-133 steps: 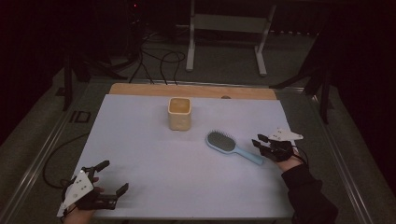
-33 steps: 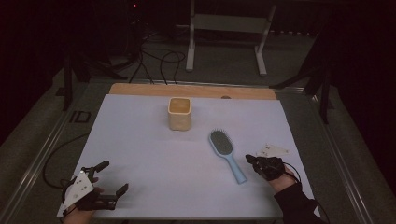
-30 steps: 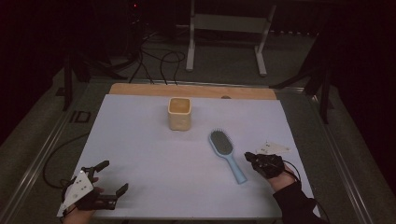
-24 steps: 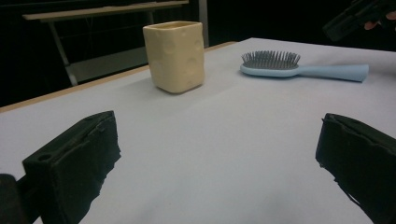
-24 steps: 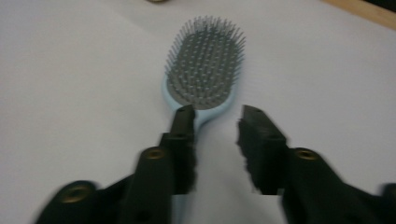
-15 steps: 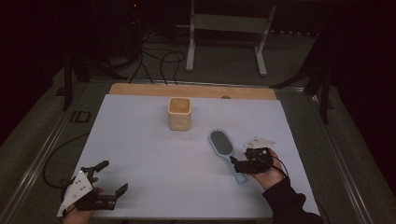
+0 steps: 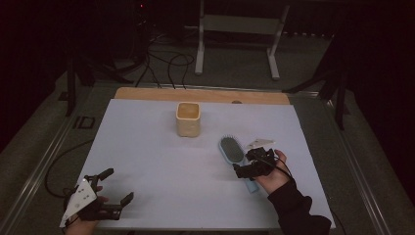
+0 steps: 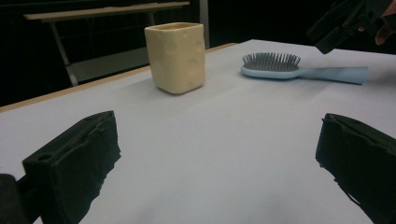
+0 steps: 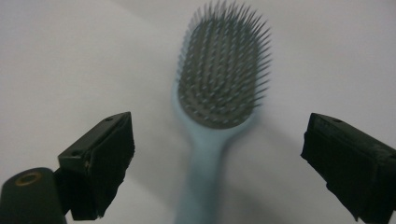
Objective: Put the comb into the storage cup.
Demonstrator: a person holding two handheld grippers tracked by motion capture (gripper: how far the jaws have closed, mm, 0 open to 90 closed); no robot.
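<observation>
Straddling the brush handle at lower centre, the right tool is held wide open and empty; closure is best made squarely across the handle, low on the worktop.

The surface was viewed from above and the near side, looking forward and down. The left tongs carried a low camera facing across it; the right tongs carried one held close above the hairbrush, which was shared by all three views.
</observation>
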